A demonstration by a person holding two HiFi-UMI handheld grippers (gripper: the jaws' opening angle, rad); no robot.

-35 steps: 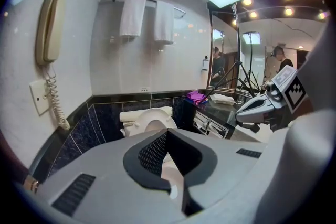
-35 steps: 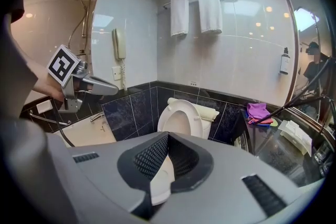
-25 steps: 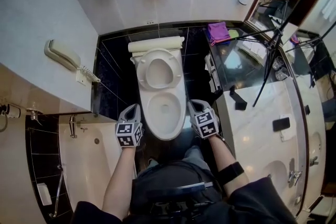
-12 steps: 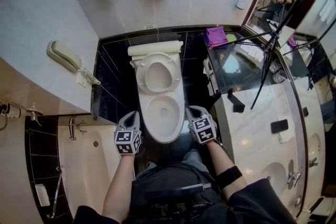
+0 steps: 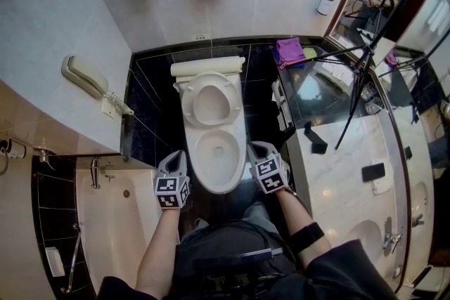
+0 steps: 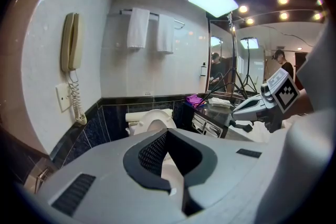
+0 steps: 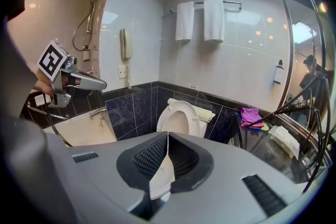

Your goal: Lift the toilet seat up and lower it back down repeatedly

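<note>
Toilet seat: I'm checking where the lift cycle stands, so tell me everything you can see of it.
The toilet seat is a glossy white oval ring, plastic by its look. It stands raised, leaning back towards the wall, leaving the bowl uncovered. Neither the left gripper nor the right gripper touches it; both flank the bowl's front.

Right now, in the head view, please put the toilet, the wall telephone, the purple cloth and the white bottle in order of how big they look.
1. Toilet, by far the largest.
2. Wall telephone and purple cloth: about alike, not ranked; the telephone may sit nearer the camera.
3. White bottle, the smallest.
</note>
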